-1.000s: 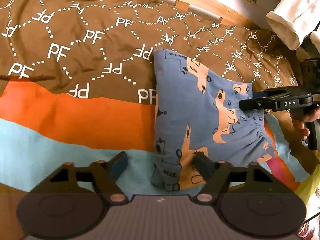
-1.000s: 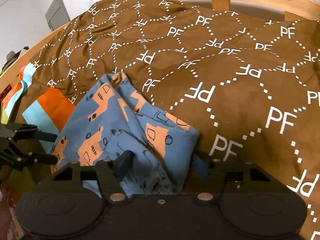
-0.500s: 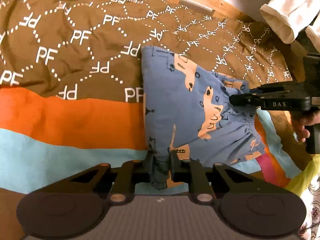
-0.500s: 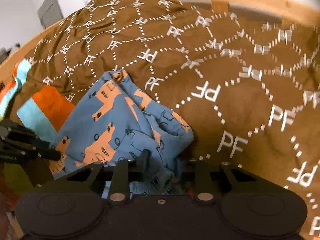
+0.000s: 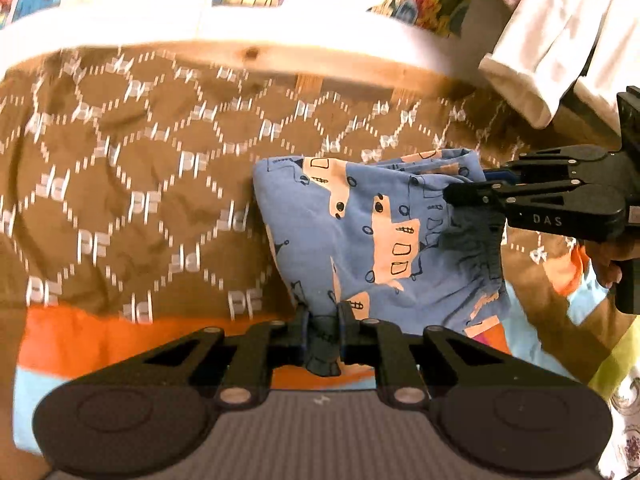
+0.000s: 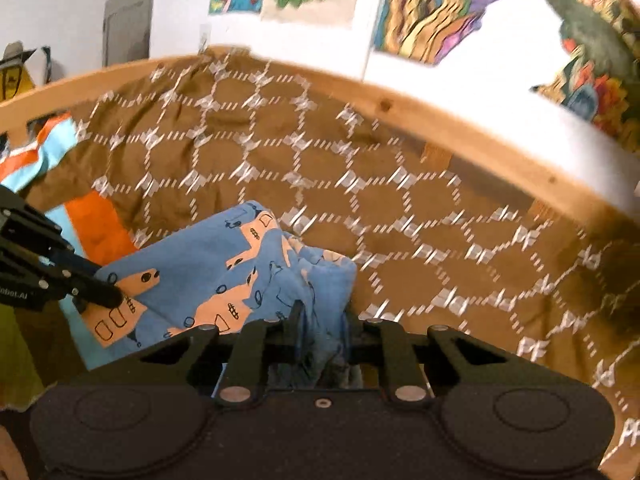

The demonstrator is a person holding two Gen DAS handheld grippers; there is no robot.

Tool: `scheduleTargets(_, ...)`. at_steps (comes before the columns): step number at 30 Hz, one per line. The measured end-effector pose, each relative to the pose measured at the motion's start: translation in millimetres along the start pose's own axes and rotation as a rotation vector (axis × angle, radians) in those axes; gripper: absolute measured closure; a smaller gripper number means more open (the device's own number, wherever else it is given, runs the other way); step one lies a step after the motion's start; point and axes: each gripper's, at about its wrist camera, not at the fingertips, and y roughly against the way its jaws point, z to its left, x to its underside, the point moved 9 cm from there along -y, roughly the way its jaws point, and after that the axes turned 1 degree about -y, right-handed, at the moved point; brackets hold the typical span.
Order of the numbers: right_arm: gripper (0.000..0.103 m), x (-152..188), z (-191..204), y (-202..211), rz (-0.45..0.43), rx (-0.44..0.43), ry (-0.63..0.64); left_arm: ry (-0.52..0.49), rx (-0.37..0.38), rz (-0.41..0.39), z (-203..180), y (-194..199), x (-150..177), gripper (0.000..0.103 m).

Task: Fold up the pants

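Pants (image 5: 360, 232), blue with peach print, already doubled into a short bundle; they lie on the bed, on the brown patterned bedspread (image 5: 132, 184), near edge raised off it.

Left gripper (image 5: 322, 330): jaws narrow, clamped on a bunched corner of the pants at 6 o'clock in the left wrist view. Right gripper (image 6: 320, 330): jaws closing, fabric bunched between the pads, pressed. In the left view the right gripper (image 5: 472, 196) comes in from 3 o'clock at the gathered waistband end.

Progress, as judged: legs look laid together and folded at least once; both near corners gripped. Left to do: carry this edge over toward 12 o'clock, lay it flat, let go, smooth. Folds hidden under the top layer, so count of folds uncertain.

Around: wooden bed rail (image 6: 400, 116) at 12 o'clock, posters (image 6: 460, 8) on the wall above, white cloth (image 5: 552, 40) hanging at 1–2 o'clock. Bedspread ahead is bare; the rail bounds the far side, well apart. Motion blur softens detail.
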Motion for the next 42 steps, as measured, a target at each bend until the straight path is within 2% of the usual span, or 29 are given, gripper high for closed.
scheduleTargets(6, 0.085, -38.3, -27.2, 3.5, -0.081, 0.067, 0.032, -0.073, -0.019, -0.072, -4.2, -10.0, -49.5, 0.088)
scheduleTargets(12, 0.085, -64.3, -62.7, -28.2, -0.053, 0.09, -0.012, -0.112, -0.084, -0.079, -1.0, -44.4, -76.0, 0.087)
scheduleTargets(16, 0.085, -56.4, -76.8, -56.8, 0.002, 0.1, -0.029, -0.12, -0.092, -0.045, 3.1, -76.1, -74.5, 0.087)
scheduleTargets(21, 0.082, -28.1, -84.8, -95.6, 0.094, 0.115, -0.037, -0.083, -0.091, 0.057, 16.1, -113.7, -49.5, 0.087)
scheduleTargets(23, 0.081, -20.9, -88.4, -104.7, 0.115, 0.119, -0.032, -0.089, -0.097, 0.052, 18.4, -117.3, -44.3, 0.086)
scheduleTargets(29, 0.078, -17.7, -92.8, -109.1, 0.104, 0.105, -0.081, -0.12, -0.098, 0.039, 16.6, -114.7, -43.5, 0.085)
scheduleTargets(35, 0.066, -16.9, -97.0, -108.1, 0.095, 0.115, -0.101, -0.113, -0.098, 0.045, 16.4, -116.0, -42.9, 0.081)
scheduleTargets(37, 0.061, -15.9, -98.6, -107.6, 0.095, 0.117, -0.108, -0.112, -0.101, 0.048, 17.1, -115.6, -42.9, 0.076)
scheduleTargets(39, 0.044, -14.0, -100.9, -106.8, 0.098, 0.134, -0.107, -0.105, -0.1, 0.057, 18.0, -115.3, -41.6, 0.061)
scheduleTargets(40, 0.037, -12.9, -102.5, -106.0, 0.098, 0.146, -0.106, -0.099, -0.097, 0.061, 18.3, -115.1, -40.6, 0.058)
scheduleTargets(42, 0.03, -11.6, -105.8, -103.4, 0.093, 0.161, -0.105, -0.099, -0.09, 0.068, 18.1, -114.5, -38.3, 0.055)
